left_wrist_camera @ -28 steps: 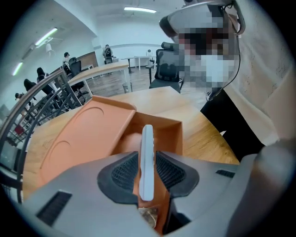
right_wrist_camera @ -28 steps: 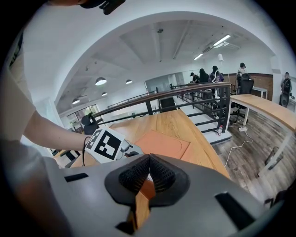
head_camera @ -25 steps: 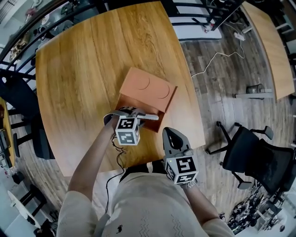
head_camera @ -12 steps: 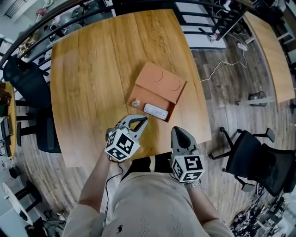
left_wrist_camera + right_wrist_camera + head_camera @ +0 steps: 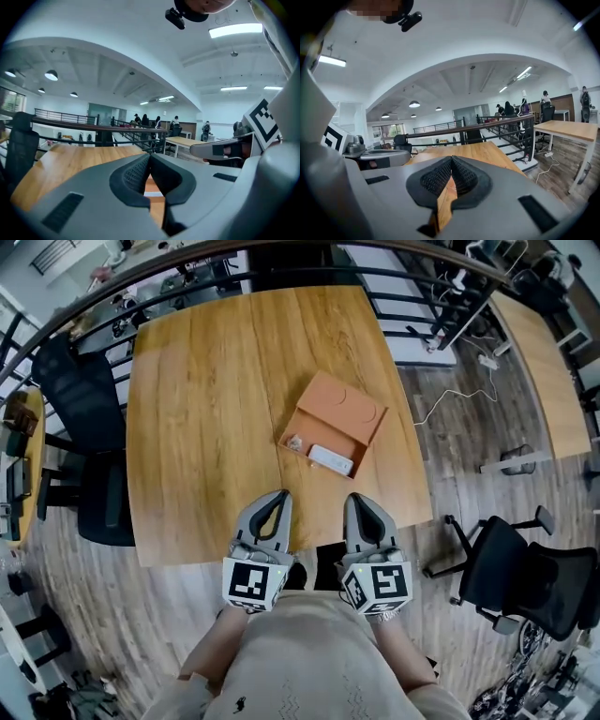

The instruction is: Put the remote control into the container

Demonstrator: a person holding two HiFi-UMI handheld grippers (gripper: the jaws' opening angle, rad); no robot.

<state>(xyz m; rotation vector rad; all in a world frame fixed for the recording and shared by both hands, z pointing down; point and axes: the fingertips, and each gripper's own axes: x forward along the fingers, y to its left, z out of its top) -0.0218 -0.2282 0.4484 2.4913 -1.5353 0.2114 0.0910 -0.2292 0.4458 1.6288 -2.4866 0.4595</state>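
the white remote (image 5: 330,459) lies flat inside the orange box (image 5: 349,409), near the right edge of the desk (image 5: 206,399). it lies against the box's near wall, its long axis almost parallel to the desk's near edge. a small pale thing (image 5: 294,442) sits beside its left end. at the near edge, the left gripper (image 5: 280,494) and right gripper (image 5: 354,498) each have jaws pressed together on nothing.

- Wooden counter (image 5: 206,409) ahead of the right tool (image 5: 360,502).
- Black office chair (image 5: 525,573) on grey plank floor (image 5: 459,442), to its right.
- Black railing (image 5: 497,123) beyond the counter.
- Strip lights (image 5: 234,30) overhead.
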